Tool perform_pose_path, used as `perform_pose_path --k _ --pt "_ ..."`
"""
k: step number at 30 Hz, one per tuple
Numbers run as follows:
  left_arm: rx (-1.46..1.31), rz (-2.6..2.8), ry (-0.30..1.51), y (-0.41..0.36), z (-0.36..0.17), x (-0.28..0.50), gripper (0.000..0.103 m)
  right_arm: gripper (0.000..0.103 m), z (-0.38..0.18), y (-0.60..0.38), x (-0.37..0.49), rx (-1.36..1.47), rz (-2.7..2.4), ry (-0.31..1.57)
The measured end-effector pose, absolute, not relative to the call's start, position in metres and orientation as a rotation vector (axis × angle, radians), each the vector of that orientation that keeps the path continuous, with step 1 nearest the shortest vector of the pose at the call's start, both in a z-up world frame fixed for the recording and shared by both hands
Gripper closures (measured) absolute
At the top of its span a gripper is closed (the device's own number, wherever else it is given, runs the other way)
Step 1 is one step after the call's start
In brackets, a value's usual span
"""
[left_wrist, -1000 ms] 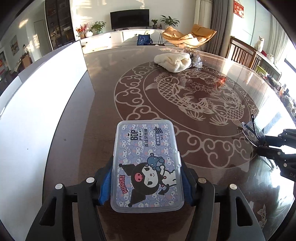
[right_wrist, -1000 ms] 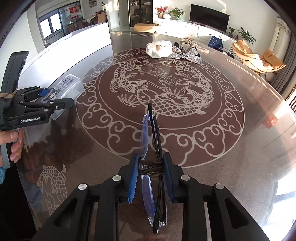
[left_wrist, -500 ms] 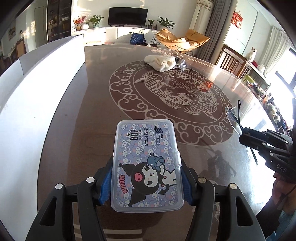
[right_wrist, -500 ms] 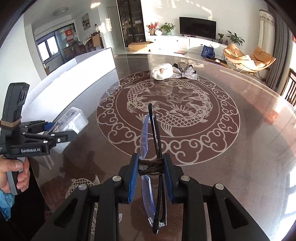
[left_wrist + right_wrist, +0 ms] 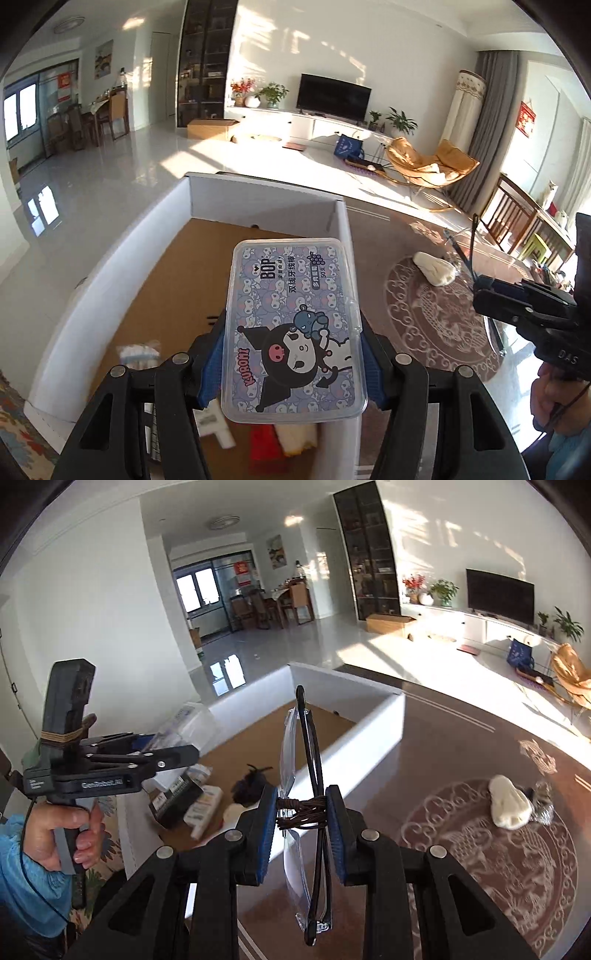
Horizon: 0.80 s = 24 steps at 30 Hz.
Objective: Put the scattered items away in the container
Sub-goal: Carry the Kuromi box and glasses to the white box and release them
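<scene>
A clear plastic case [image 5: 295, 328] with a cartoon label is clamped between the blue pads of the left gripper [image 5: 293, 354] at lower centre, above the open white box [image 5: 343, 258], while the right gripper [image 5: 517, 306] is seen at right.

Sunlit white-walled lounge, glossy floor [image 5: 110, 177], television [image 5: 334, 96], tan chair [image 5: 428, 162]

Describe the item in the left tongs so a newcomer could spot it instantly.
Start at the big white cardboard box with the brown floor, beside the dark patterned table. Above it, the left tongs clamp a flat clear plastic floss-pick case. Its purple Kuromi cartoon label and BOP lettering set it apart from the glasses in the right tongs.
</scene>
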<state>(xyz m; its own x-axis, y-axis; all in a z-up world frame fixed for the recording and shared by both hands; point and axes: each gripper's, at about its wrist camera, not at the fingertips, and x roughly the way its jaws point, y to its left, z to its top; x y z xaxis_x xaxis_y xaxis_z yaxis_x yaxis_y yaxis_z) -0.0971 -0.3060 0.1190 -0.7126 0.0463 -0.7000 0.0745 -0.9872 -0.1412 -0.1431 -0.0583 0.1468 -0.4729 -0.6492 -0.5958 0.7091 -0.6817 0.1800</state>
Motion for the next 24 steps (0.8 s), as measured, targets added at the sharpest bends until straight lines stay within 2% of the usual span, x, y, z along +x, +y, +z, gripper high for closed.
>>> perform_pose_path --k 4,9,12,13,14,15,19,24 --pt "1.257 -2.746 0.275 -0.360 0.095 -0.142 0.043 0.076 0.142 -0.149 -0.188 0.881 -2.099 0.152" --pt "1.437 -2.617 0.312 -0.391 0.051 -0.181 0.043 0.076 0.084 -0.227 -0.228 1.044 -2.062 0.291" --pt "1.516 -2.520 0.310 -0.399 0.032 -0.192 0.041 0.071 0.055 -0.248 -0.238 1.116 -2.028 0.318" --pt "1.537 -2.489 0.323 -0.401 0.026 -0.194 0.035 0.061 0.048 -0.253 -0.240 1.141 -2.010 0.318" --pt "1.546 -2.457 0.335 -0.404 0.021 -0.195 0.022 0.053 0.044 -0.256 -0.241 1.157 -1.989 0.307" --pt "1.540 -2.429 0.345 -0.406 0.018 -0.194 0.018 0.040 0.042 -0.256 -0.241 1.160 -1.978 0.298" --pt "1.476 -2.416 0.392 -0.405 0.020 -0.183 0.017 0.040 0.054 -0.234 -0.238 1.098 -2.012 0.251" --pt "1.350 -2.585 0.332 -0.350 0.066 -0.160 0.017 0.039 0.085 -0.149 -0.213 0.935 -2.131 0.117"
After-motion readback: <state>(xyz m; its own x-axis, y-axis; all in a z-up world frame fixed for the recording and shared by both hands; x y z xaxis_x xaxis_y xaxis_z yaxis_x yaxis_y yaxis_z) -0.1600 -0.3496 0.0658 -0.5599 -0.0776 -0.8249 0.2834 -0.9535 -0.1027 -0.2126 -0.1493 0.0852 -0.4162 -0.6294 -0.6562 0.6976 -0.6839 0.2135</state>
